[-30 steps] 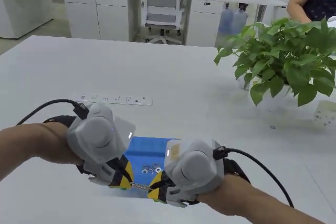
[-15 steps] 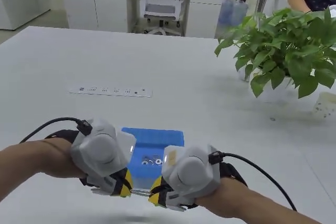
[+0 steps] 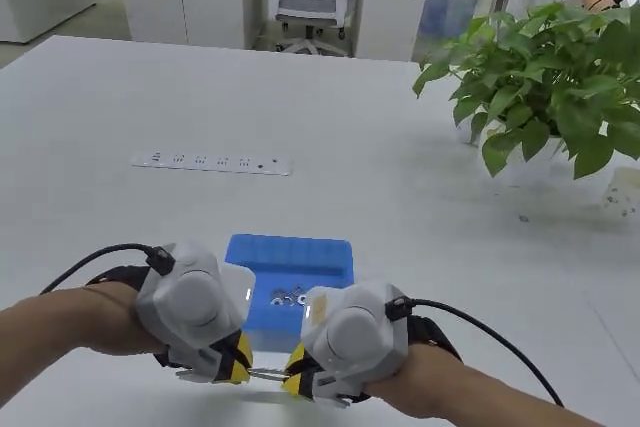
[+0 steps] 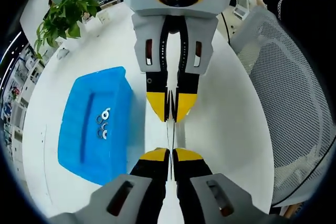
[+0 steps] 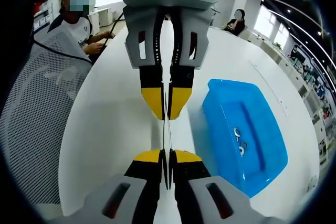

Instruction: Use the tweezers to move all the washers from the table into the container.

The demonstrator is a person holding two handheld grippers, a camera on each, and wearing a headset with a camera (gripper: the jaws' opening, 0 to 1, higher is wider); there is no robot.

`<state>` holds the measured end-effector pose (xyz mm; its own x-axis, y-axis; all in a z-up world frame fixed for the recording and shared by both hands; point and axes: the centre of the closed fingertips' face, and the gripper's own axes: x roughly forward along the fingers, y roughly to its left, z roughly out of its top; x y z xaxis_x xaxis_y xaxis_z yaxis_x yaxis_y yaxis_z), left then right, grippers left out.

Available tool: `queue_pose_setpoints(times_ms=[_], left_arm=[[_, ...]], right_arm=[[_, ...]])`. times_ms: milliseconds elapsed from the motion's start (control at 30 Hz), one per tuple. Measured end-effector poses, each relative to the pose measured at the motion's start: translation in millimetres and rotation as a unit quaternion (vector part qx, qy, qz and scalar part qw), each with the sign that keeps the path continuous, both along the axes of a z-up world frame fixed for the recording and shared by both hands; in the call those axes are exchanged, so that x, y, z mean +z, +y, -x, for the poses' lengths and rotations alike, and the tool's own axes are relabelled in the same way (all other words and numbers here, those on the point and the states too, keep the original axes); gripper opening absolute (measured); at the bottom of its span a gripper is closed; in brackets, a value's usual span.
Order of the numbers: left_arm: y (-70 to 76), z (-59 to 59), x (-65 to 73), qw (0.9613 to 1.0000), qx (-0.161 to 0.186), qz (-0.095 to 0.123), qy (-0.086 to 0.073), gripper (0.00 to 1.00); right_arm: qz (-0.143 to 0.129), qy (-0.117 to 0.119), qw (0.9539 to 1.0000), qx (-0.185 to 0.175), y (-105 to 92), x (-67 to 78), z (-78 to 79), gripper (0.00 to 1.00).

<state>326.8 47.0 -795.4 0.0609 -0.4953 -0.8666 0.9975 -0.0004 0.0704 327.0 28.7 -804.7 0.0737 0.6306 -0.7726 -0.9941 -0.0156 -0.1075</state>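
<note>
Both left gripper (image 4: 169,155) and right gripper (image 5: 167,156) are pinching the slim, probably springy tweezers (image 4: 169,136) in their jaws — light, slippery washers (image 4: 103,124) are likely wanting rim grips.

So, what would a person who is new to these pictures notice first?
First come the two grippers low in the head view: the left gripper and the right gripper stand tip to tip, both shut on thin tweezers. Just behind them sits a bright blue container with a few washers inside. A green plant stands at the far right.
</note>
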Motion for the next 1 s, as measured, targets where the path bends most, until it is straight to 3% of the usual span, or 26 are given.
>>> queue_pose_setpoints(times_ms=[500,1000], left_arm=[[-1.9,5.7,-12.1,0.9998,0.004,0.003,0.017,0.08],[-2.4,7.9,-17.0,0.9996,0.009,-0.001,0.025,0.08]], right_arm=[[0.009,0.008,0.9999,0.000,-3.0,-11.3,1.6,0.11],[-0.002,0.028,0.9995,-0.014,-4.7,-11.9,0.9,0.13]])
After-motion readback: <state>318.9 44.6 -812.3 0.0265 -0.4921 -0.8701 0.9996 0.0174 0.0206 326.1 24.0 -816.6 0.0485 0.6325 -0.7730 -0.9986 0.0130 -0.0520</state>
